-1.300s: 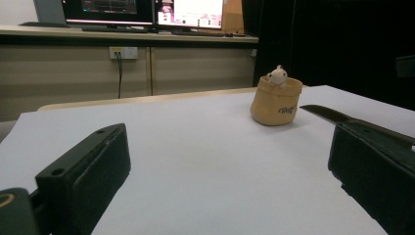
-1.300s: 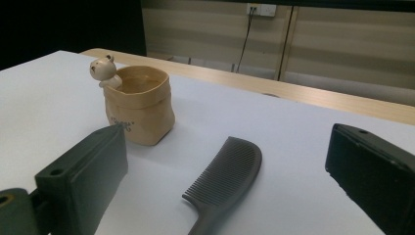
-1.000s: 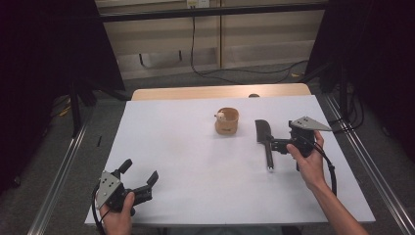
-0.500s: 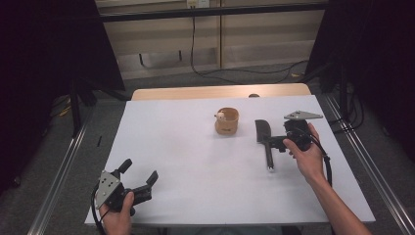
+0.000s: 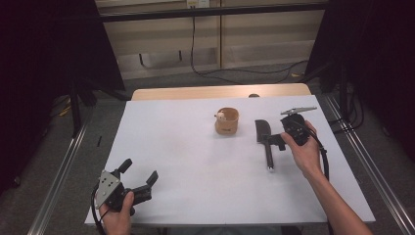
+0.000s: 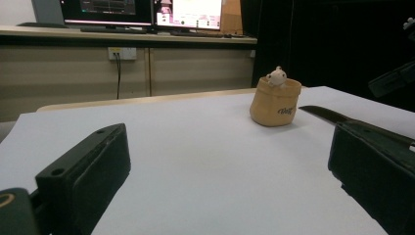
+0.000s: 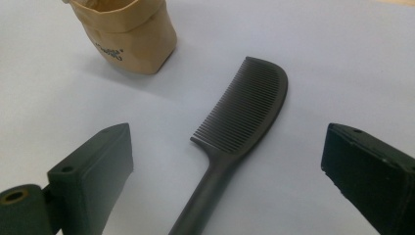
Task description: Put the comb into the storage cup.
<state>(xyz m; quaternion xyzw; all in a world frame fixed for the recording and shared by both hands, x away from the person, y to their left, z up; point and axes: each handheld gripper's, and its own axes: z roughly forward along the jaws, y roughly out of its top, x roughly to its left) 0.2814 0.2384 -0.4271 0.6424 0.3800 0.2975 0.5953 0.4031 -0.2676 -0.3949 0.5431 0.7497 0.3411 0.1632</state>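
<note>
A black comb lies on the white table, right of centre, with its handle toward the near edge. In the right gripper view the comb lies flat between the two spread jaws. My right gripper is open and hovers just right of the comb's neck; the right gripper holds nothing. A tan pouch with a small white figure at its rim stands left of the comb. My left gripper rests open near the front left edge, far from both.
In the left gripper view the pouch and the comb's blade lie ahead past the left gripper, with the other gripper at the far right. A wooden strip borders the table's far edge. Metal rails flank it.
My right gripper has moved slightly left and away from the person, closer over the comb. The comb, the pouch and the left gripper have stayed put.
</note>
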